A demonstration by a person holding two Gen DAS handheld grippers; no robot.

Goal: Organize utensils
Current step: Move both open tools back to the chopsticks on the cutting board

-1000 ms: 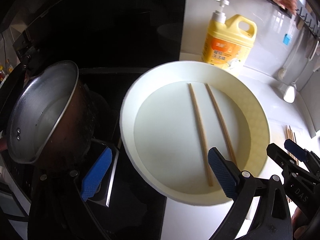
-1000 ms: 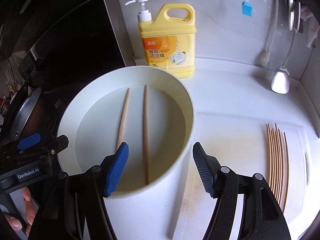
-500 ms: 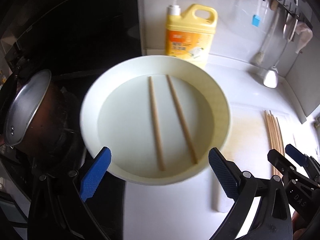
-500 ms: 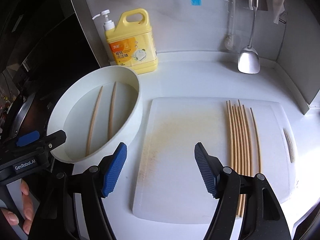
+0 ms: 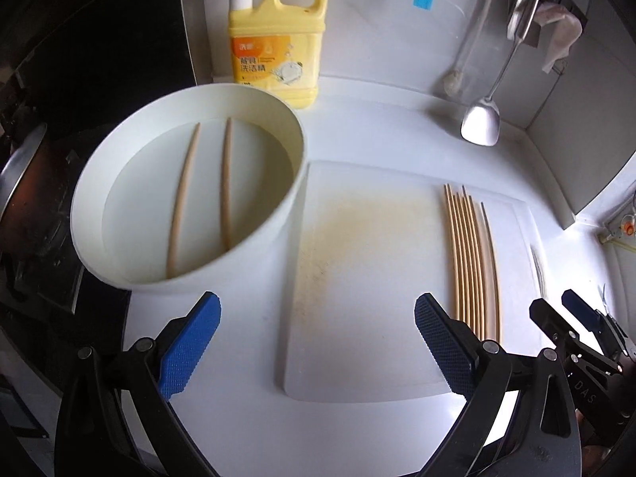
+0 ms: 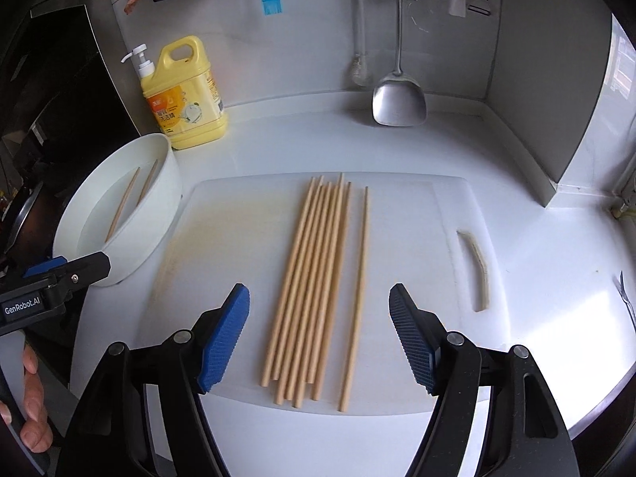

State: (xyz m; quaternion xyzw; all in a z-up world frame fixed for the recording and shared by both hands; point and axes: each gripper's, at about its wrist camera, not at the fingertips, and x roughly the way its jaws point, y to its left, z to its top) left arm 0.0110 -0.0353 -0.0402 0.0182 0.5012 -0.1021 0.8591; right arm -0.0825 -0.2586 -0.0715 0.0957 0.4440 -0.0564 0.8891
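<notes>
both grippers over the cutting board [image 6: 246, 214]
right gripper [image 6: 320, 334] gapes, just widened, above the chopstick bundle [image 6: 314, 278]; left gripper [image 5: 316, 342] wide, empty, beside the basin [image 5: 286, 206].

You can read "GenRobot.AI" in white letters on the black body of the left gripper [image 6: 59, 274], at the near left edge of the right wrist view. In the left wrist view, "DAS" stands in pale letters on the black frame of the right gripper [image 5: 572, 318], near right corner. The yellow plastic detergent jug with the white pump [image 5: 274, 43], far left against the wall, carries an orange-and-white label with Chinese characters, "洗洁精" among them; the smaller print and the orange logo patch are too small to read. Nothing else carries legible text.
</notes>
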